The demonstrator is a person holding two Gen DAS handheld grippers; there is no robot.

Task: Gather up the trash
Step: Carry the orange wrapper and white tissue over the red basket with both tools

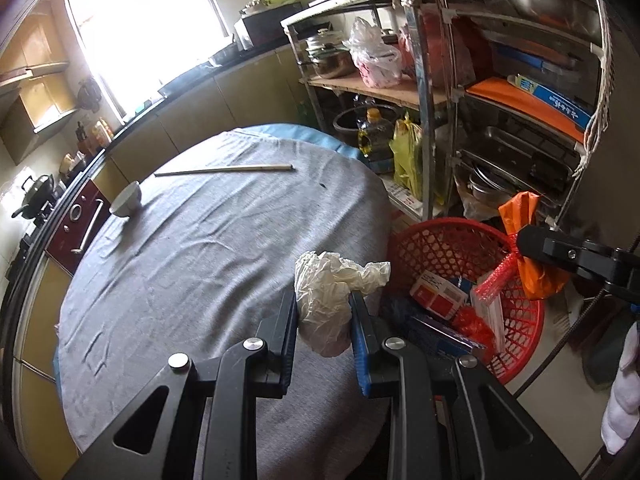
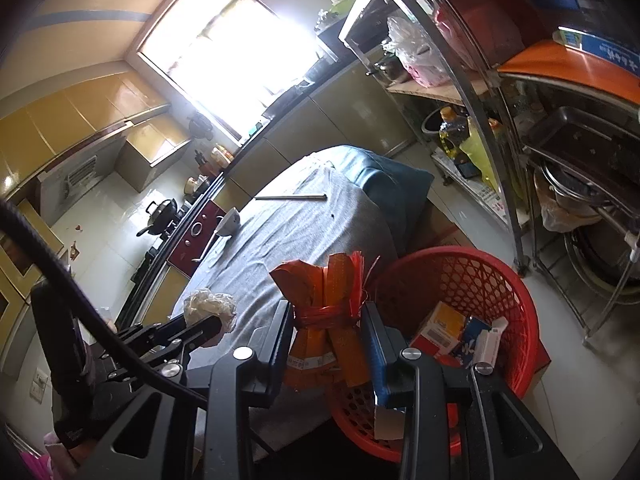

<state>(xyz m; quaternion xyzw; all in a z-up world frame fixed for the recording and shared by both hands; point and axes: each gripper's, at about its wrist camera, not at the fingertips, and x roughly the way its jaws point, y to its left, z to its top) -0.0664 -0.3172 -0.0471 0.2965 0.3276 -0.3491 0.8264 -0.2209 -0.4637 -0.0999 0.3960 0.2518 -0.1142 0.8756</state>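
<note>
My left gripper (image 1: pixel 323 300) is shut on a crumpled white tissue (image 1: pixel 328 292), held just above the right edge of the grey-clothed round table (image 1: pixel 192 264). The tissue (image 2: pixel 210 306) and the left gripper (image 2: pixel 200 326) also show at lower left in the right wrist view. My right gripper (image 2: pixel 326 312) is shut on an orange tied packet (image 2: pixel 328 320), which hangs over the near rim of a red plastic basket (image 2: pixel 516 308). That basket (image 1: pixel 424 240) stands on the floor beside the table and holds several boxes and wrappers (image 1: pixel 440 296). The orange packet (image 1: pixel 532 252) and the right gripper (image 1: pixel 524 244) appear above its far rim.
A white bowl (image 1: pixel 127 200) and a pair of chopsticks (image 1: pixel 224 170) lie on the far part of the table. A metal rack (image 1: pixel 516 92) crowded with pots, bags and bottles stands right behind the basket. Kitchen counters and a stove (image 1: pixel 36 200) run along the left.
</note>
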